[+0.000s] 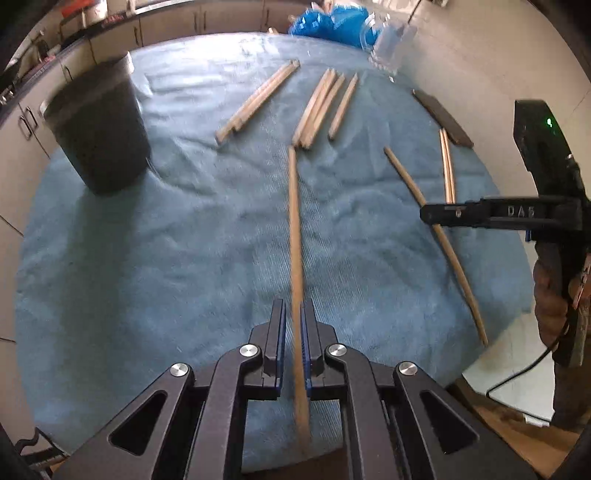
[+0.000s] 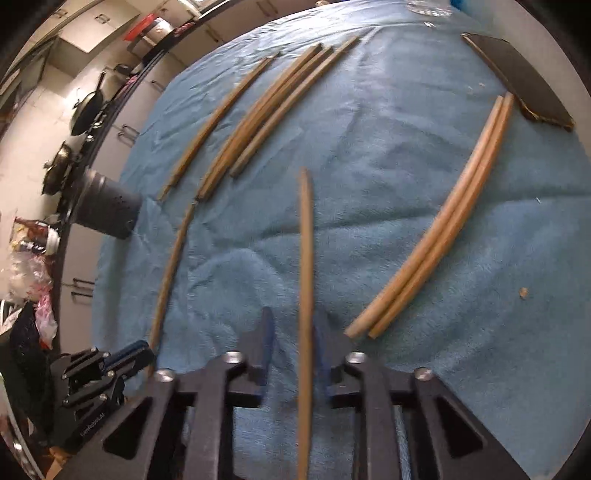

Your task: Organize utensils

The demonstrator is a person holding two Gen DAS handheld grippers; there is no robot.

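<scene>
Your left claw is pinching one long thin wooden chopstick near its end. Your right claw sits loosely around another wooden stick. They're light, stiff and slippery, so squeeze mid-stick.

This is a home kitchen. Pale cabinet doors with dark handles line the far left under a dark countertop. Woks sit on a stove at the far left of the right wrist view. The surface is covered by a blue towel, with clutter and bags at the left edge.
</scene>
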